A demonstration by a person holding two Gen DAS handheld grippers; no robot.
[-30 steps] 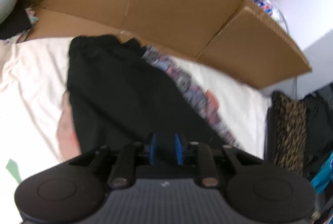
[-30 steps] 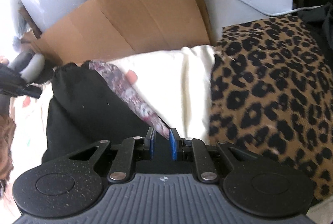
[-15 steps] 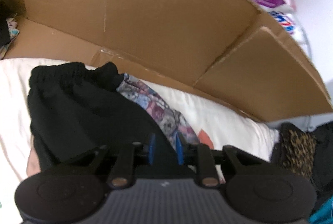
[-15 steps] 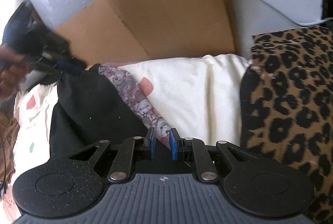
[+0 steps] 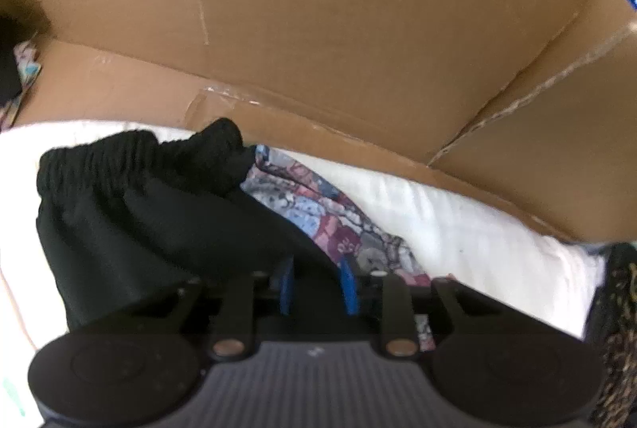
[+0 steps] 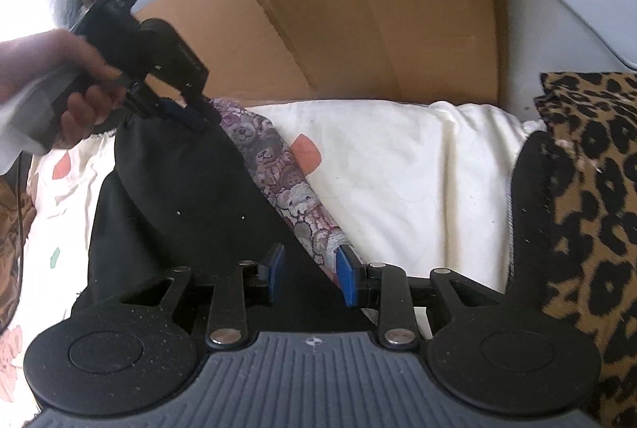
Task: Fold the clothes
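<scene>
Left tongs (image 5: 316, 282): clamped on black garment (image 5: 159, 229), lower centre.
Right tongs (image 6: 310, 274): apart, straddling garment's edge.
Garment: spread on white bedding (image 6: 398, 157), bear-print lining (image 6: 286, 185) exposed, centre-left.

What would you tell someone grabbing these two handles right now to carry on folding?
Left gripper: the black garment runs between its fingers; clamped or not, I cannot tell.
Right gripper: open, jaws astride the garment's near edge.
The garment lies on the white bedding, over a bear-print cloth that peeks out along its right side.
Done: garment spread flat, seemingly.
Left: probably the folds themselves, then smoothing.
</scene>
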